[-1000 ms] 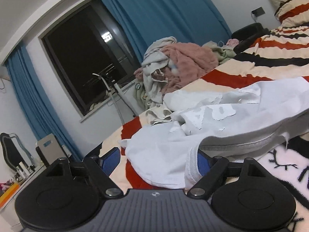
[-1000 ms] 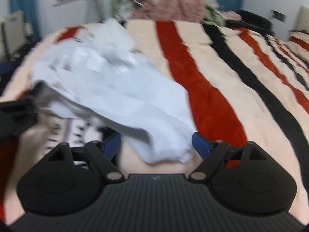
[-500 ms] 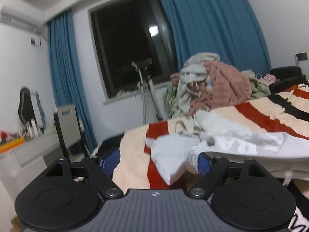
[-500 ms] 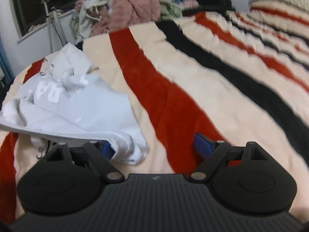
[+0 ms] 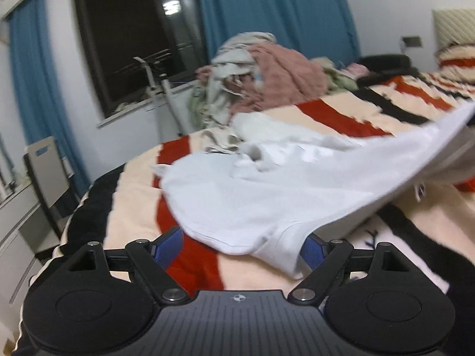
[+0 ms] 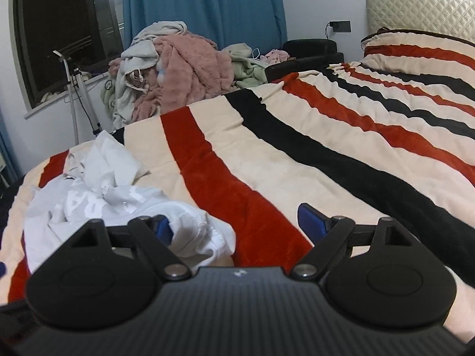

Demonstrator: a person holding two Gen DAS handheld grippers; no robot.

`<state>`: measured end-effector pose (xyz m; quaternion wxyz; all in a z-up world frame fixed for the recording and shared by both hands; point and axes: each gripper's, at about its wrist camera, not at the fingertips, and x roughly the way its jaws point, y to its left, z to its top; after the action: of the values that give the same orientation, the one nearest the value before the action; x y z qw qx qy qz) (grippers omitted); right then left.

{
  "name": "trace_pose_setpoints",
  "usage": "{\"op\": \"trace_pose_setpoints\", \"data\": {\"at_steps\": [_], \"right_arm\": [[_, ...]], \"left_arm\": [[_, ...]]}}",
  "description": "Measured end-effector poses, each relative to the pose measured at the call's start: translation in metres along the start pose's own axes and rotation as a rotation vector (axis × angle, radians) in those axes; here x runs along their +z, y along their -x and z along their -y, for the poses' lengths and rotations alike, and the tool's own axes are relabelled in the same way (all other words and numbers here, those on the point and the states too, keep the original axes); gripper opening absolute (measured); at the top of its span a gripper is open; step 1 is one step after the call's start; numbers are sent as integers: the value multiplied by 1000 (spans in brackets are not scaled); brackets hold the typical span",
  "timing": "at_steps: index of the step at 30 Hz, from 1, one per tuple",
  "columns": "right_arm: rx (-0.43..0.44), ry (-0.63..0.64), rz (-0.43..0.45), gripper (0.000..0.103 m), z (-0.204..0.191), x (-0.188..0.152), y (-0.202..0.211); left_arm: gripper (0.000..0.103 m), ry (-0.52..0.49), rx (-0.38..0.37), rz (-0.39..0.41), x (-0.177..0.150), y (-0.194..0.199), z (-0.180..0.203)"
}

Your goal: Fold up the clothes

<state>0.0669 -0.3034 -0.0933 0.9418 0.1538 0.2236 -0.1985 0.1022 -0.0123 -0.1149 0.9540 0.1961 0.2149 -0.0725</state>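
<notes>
A white garment (image 5: 267, 190) with a peeling print lies crumpled on the striped bed blanket (image 5: 133, 195). In the left wrist view my left gripper (image 5: 242, 244) is open, with a hem of the garment draped between its blue fingers, against the right one (image 5: 313, 247). In the right wrist view the same garment (image 6: 98, 204) lies at the left. My right gripper (image 6: 236, 222) is open, and a fold of the cloth rests against its left finger (image 6: 161, 225). Neither jaw is closed on the cloth.
A heap of pink and grey clothes (image 6: 178, 68) sits at the far end of the bed below blue curtains (image 6: 204, 3) and a dark window (image 5: 130, 41). A stand (image 6: 77, 89) is by the window. A chair and desk (image 5: 38, 172) stand left of the bed.
Both grippers have moved and swung over the bed. The garment has been dragged and now stretches up to the right in the left view. The right view has levelled towards the pillows.
</notes>
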Motion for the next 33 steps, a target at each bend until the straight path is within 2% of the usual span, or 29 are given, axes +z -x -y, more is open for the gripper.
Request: {"op": "trace_pose_setpoints", "data": {"at_steps": [3,5,8,12,15,18,22,26,30,33], "right_arm": [[6,3,6,85,-4,-2,1],[11,11,13,85,-5,-1,1],[25,31,-13,85,-7,-3,-5],[100,115,-151,85,-20,-14,-19],[136,192,-240,85,-32,-25,-23],[148,227,-295,85,-39,-33,-21],[126,78,-170,85,-20,-22,5],[108,-43,80,85,-4,26,42],[129,25,301,85,-21,96,84],[176,64,404,85,-35,152,120]], "left_arm": [[84,-57,44,-9,-1,-17,8],[84,-56,101,-27,-1,-30,5],[85,66,154,8,4,-32,-18],[85,309,239,110,16,-10,-63],[85,407,301,162,17,10,-84],[85,475,319,161,19,26,-98],[86,522,303,184,24,53,-104],[88,542,284,253,43,89,-103],[88,580,278,351,83,135,-112],[88,562,300,440,128,174,-127]]}}
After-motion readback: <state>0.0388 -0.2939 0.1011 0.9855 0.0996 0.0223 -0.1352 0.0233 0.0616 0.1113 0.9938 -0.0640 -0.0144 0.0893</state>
